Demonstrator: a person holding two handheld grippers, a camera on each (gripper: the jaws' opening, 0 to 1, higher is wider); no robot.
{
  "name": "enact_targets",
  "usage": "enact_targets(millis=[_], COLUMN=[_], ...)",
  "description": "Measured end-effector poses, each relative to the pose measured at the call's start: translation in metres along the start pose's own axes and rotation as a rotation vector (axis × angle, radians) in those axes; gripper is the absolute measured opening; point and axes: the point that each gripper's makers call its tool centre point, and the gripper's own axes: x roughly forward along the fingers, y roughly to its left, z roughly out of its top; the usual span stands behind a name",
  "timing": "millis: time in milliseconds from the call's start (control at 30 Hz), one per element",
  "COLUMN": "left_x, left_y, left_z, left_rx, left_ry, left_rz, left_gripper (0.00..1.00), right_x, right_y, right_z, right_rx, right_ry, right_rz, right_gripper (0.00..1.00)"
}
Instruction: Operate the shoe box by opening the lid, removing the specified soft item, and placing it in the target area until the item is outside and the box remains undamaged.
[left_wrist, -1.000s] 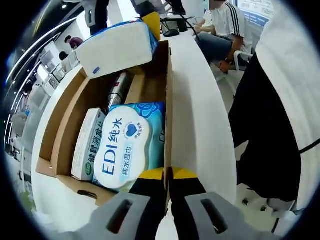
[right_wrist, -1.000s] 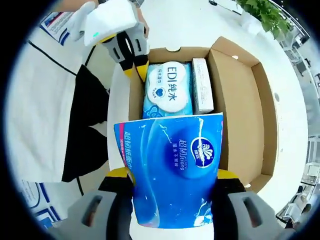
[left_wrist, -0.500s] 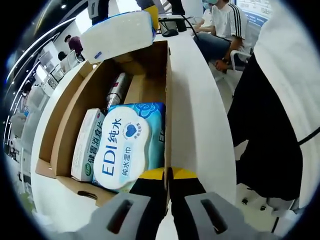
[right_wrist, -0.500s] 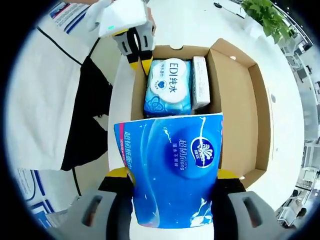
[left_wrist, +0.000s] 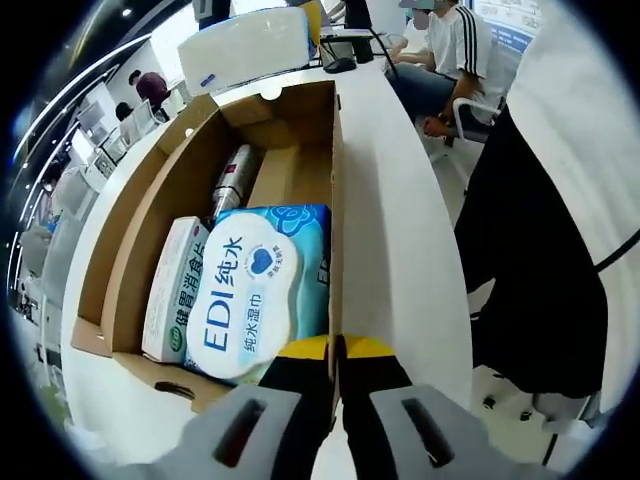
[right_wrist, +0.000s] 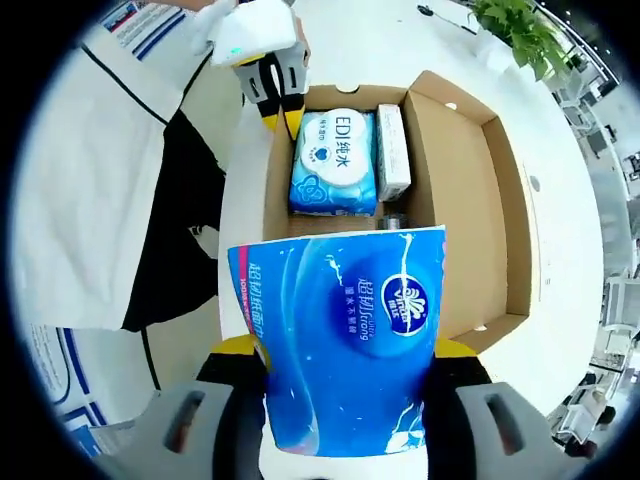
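The blue tissue pack was pinched by the right gripper at lower centre, above the open shoe box, whose wall edge was clamped by the left gripper, jaws pressed together.

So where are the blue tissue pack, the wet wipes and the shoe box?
Blue tissue pack (right_wrist: 350, 340), right gripper view, front face.
Wet wipes (left_wrist: 250, 290), left gripper view, white label.
Shoe box (right_wrist: 470, 200), right gripper view, bare floor.

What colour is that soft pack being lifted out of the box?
The tissue pack is bright blue with white swirls and a logo, seen best in the right gripper view.
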Motion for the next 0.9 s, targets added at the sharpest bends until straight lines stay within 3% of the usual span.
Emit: enact_targets(millis=[300,433,900], left_x=[0.0,0.0,0.0], left_y=[0.001,0.001,0.001], left_z=[-0.001,-0.001,-0.001], left_rx=[-0.001,-0.003,-0.003], left_ry=[-0.001,-0.001,-0.001], left_rz=[0.005,0.008,0.012], left_gripper=[0.02,0.02,0.02], right_x=[-0.006,-0.006,-0.004], right_y=[-0.002,-0.002,0.002], right_z=[-0.015,-0.032,-0.065], right_rx=[0.006,0.011,0.013], right_ry=[0.015,0.036,0.062], right_rz=[-0.004,-0.006,-0.005], right_gripper=[0.62,0.62,0.62])
